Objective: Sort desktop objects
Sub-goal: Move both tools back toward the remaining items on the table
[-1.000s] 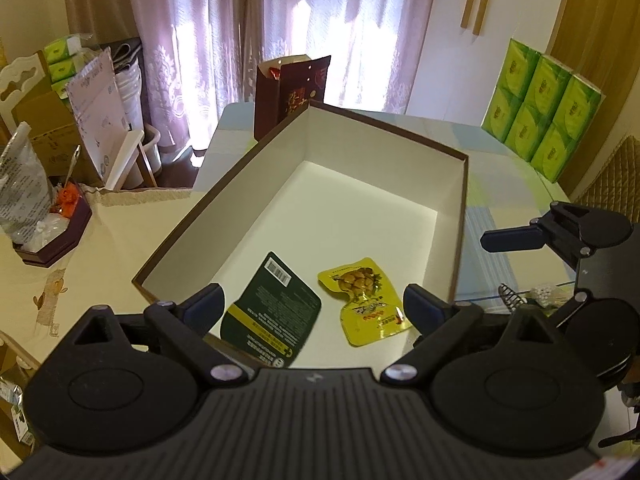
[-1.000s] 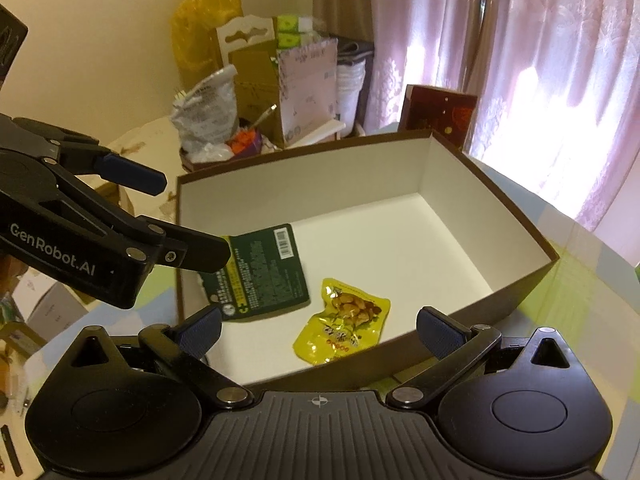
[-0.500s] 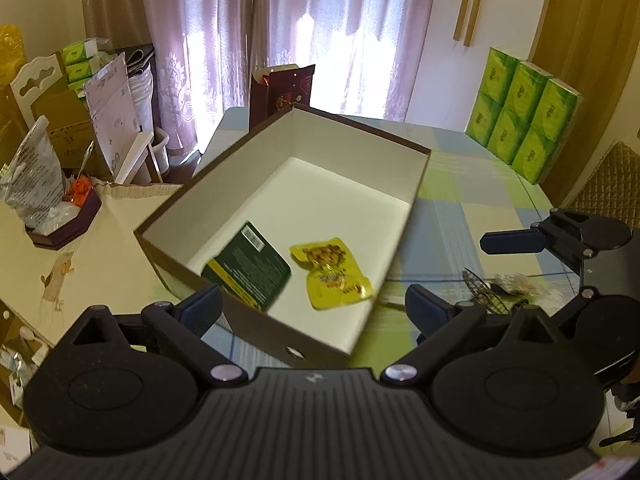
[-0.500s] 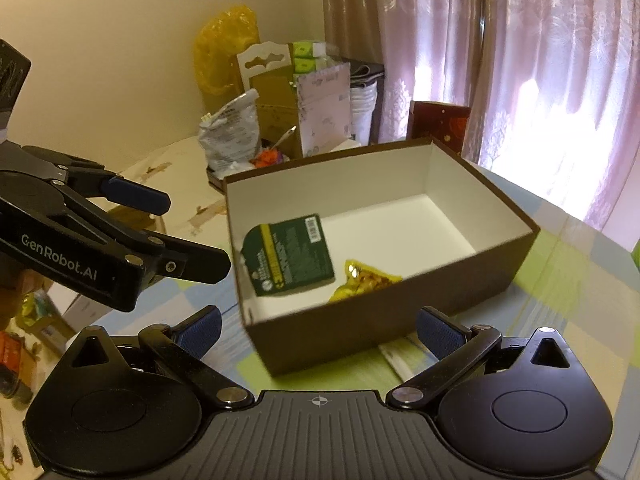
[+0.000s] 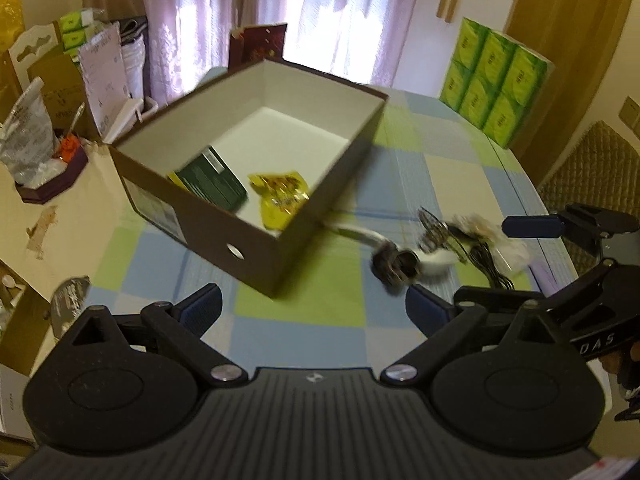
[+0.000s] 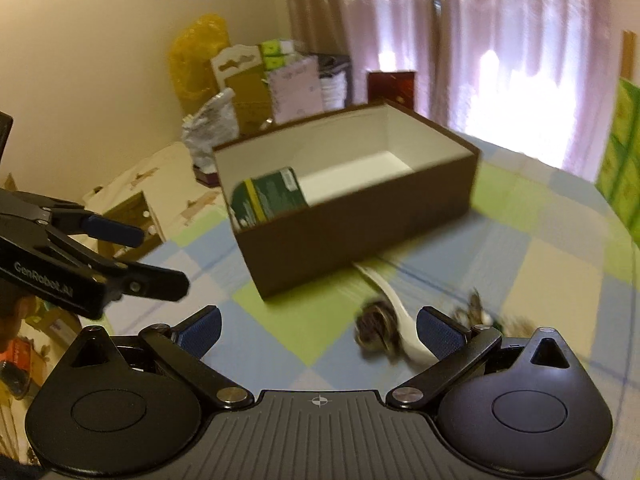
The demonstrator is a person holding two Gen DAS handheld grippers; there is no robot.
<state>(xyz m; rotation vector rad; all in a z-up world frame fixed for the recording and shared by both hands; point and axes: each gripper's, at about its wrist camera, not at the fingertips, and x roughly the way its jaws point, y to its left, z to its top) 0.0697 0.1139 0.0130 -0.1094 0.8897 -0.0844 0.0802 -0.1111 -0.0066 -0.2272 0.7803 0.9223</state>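
Reading "GenRobot.AI", probably, the left gripper [image 6: 160, 260] gapes empty; the right gripper [image 6: 318, 330] likewise.

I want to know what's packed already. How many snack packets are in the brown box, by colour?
Green packet: 1
Yellow packet: 1
Total in the box: 2

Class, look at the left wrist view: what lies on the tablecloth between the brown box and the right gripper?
Between the brown box and the right gripper lie a white spoon, a blurred dark round object and a tangle of small items.
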